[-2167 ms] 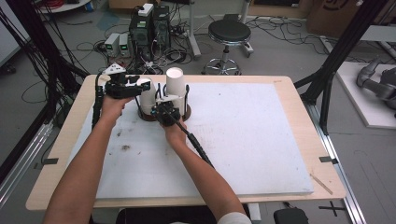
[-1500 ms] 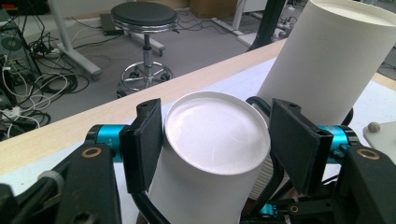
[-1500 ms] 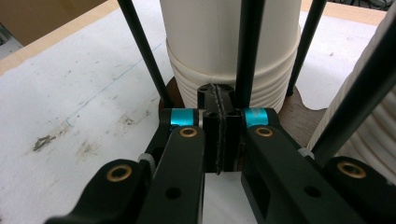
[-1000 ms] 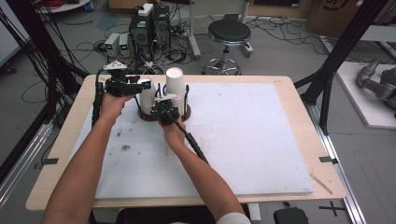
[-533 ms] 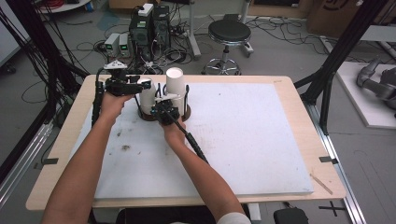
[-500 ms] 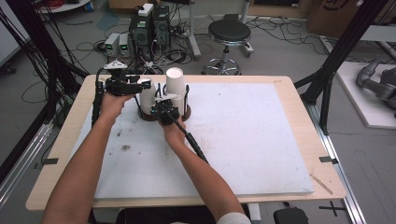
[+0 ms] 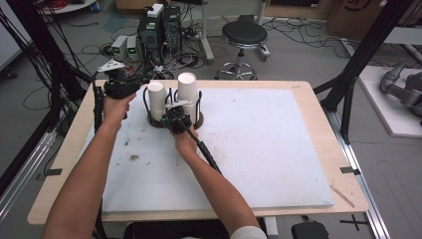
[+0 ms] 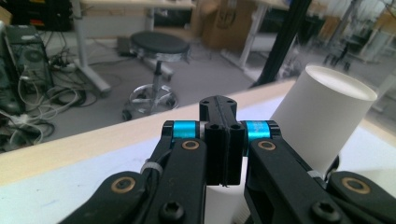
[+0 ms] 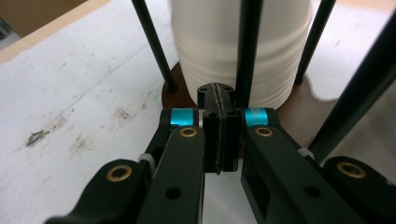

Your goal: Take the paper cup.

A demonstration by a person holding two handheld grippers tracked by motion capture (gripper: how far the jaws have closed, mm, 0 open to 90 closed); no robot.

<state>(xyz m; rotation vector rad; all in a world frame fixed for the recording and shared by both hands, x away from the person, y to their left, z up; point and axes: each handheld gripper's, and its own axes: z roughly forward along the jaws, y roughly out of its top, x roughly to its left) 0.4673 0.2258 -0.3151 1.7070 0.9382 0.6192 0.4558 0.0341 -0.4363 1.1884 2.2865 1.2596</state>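
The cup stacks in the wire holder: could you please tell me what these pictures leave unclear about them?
- Cup count: in the right gripper view the near stack is blurred and cut off by the top edge.
- Left stack's base: in the left gripper view the shut left gripper covers it.
- Holder base: in the high view the right gripper hides its front.

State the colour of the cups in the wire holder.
White; the cups show best in the high view.

Two cup stacks [image 7: 171, 97] in rack [image 7: 198, 118]
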